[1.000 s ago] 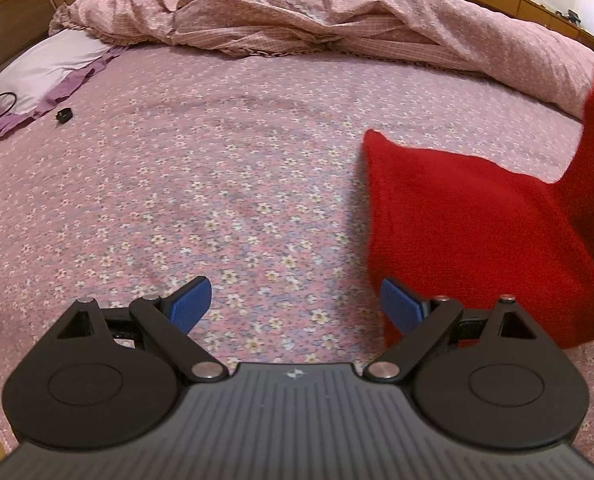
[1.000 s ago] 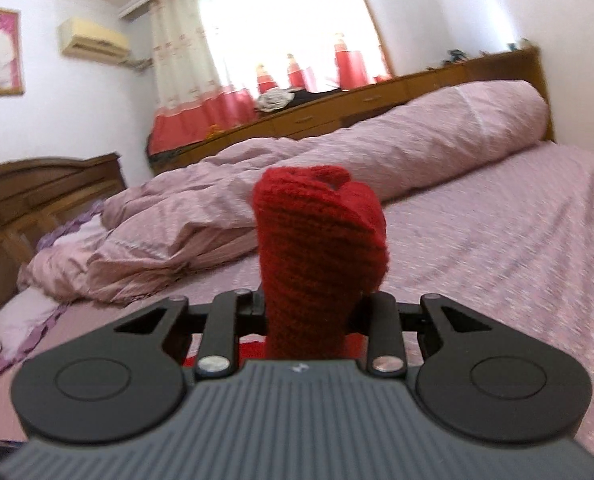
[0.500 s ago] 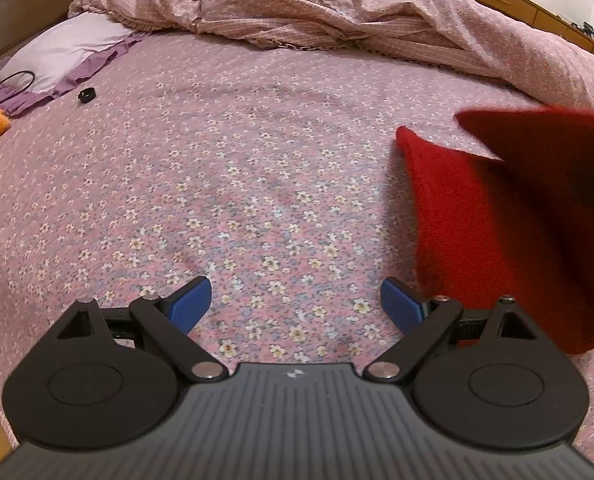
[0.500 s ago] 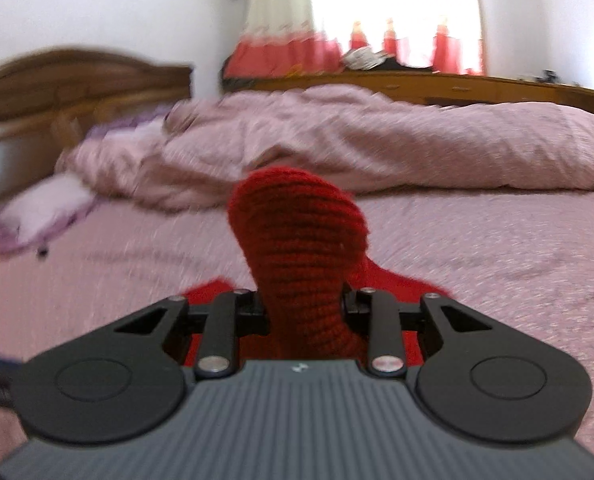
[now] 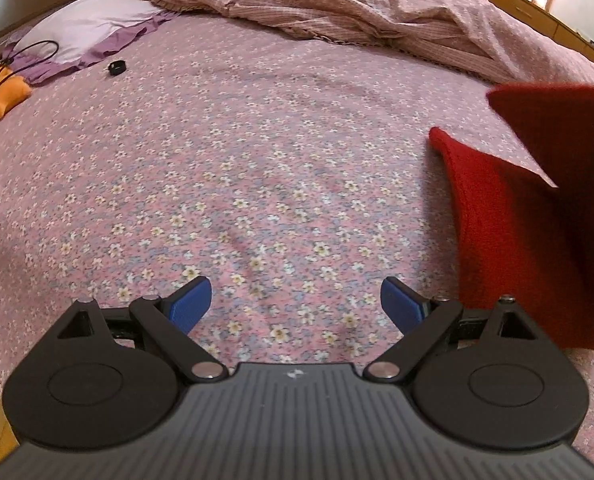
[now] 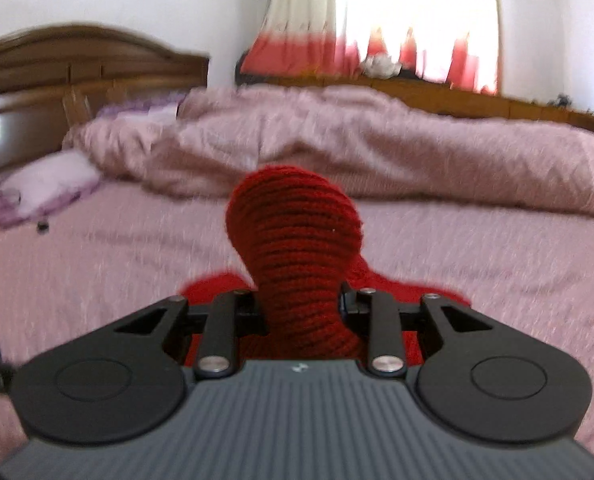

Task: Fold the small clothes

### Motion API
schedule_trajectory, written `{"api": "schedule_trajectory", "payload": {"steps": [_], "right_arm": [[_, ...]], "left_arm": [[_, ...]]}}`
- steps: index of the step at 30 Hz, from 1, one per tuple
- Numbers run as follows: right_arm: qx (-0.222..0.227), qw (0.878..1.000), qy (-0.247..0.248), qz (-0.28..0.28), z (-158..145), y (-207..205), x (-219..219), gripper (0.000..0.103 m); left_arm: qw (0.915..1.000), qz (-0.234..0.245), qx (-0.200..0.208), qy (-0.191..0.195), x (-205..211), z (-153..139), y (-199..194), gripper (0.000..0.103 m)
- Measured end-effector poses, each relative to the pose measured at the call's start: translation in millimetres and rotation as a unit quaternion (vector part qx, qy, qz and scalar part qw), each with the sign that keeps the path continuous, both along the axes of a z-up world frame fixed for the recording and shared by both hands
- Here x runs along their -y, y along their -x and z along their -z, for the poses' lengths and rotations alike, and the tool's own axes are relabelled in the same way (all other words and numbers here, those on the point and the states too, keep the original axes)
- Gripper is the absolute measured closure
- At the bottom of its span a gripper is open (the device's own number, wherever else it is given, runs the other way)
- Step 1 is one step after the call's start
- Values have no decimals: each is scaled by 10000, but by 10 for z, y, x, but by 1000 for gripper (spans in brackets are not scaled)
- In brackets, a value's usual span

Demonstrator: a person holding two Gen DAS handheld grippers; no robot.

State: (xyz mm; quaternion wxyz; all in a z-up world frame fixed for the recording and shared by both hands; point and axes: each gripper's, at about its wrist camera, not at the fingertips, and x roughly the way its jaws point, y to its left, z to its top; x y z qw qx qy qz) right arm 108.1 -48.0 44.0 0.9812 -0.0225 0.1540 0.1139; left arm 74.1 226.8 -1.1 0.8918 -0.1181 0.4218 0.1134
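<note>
The right gripper (image 6: 299, 312) clamps a bunched fold of the ribbed red knitted garment (image 6: 293, 248), whose remainder lies on the pink flowered bedsheet (image 5: 225, 168), right of the wide-open, empty left gripper (image 5: 295, 304).

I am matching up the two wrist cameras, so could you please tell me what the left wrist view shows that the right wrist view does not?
Only the left wrist view shows the left gripper, jaws open over bare floral bedsheet and holding nothing, plus a black cable on the orange item.

Only the right wrist view shows the right gripper shut on a bunched part of the red knit garment, the curtained window and the headboard.

Both show the garment, the rumpled quilt, the pillow and a small black object.
</note>
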Motion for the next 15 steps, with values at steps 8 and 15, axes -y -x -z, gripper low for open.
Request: {"api": "schedule_trajectory", "payload": {"steps": [8,15], "right_arm": [[-159,9974,224,-667,166,135,-385,72],[-351,9942,544,-863,394,258,-559,68]], "left_arm": [[9999,-154,-23,49,-137,36,58,9],[9997,-239,-80,21,-214,63,105,9]]}}
